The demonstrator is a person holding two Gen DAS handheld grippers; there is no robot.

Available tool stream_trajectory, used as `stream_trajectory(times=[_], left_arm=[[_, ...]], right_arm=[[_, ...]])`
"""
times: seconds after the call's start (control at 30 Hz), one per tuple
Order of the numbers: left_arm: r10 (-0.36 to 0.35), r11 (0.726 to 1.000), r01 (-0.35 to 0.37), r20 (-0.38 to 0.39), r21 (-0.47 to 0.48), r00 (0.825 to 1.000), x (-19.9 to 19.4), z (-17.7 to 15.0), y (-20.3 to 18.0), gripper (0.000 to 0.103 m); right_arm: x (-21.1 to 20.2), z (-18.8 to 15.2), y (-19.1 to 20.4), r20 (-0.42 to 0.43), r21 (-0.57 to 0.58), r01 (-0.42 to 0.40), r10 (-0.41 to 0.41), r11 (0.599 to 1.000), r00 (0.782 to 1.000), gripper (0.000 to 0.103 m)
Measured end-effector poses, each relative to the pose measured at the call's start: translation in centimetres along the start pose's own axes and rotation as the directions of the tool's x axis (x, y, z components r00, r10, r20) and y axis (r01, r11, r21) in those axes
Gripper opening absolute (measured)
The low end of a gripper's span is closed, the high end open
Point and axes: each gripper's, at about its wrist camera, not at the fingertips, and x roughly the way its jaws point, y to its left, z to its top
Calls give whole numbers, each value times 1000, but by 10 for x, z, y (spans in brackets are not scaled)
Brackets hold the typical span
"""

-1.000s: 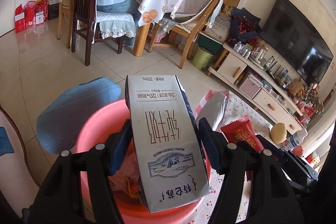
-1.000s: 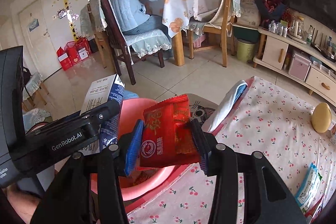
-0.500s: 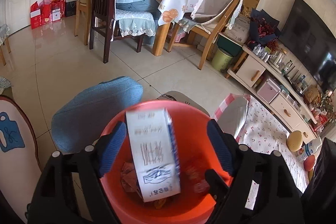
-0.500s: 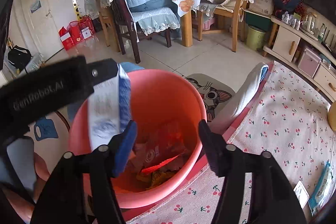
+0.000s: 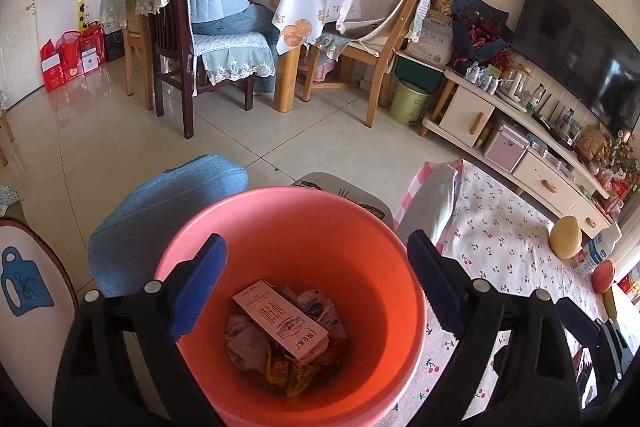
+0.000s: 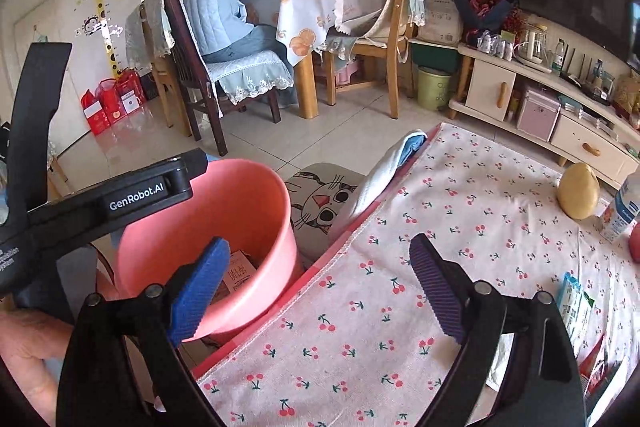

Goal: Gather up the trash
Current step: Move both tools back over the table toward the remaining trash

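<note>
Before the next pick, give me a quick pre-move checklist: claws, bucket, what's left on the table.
1. Left claw empty: ok. Its jaws have just been opening, and nothing is between them.
2. Right claw empty: ok. Jaws have just been opening, now over the cherry-print tablecloth.
3. Milk carton inside the pink bucket: ok, lying on the wrappers.
4. Bucket has room: ok, trash sits low.
5. Trash left on table: not ok, a blue-green packet lies at the right edge.
6. Path to that packet: cannot tell, the claw's finger hides part of it.
</note>
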Motion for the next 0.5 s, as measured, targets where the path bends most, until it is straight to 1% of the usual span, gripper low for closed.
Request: stream_trajectory(times=[0.3, 0.5], left_arm=[[-27, 996, 28, -5, 81, 1000, -5, -13, -32, 95], [-58, 990, 62, -31, 128, 998, -5, -22, -55, 95]], right_arm=[[-33, -20, -22, 26, 22, 42, -42, 999, 999, 91], [-54, -32, -34, 37, 11, 82, -82, 997, 996, 91]])
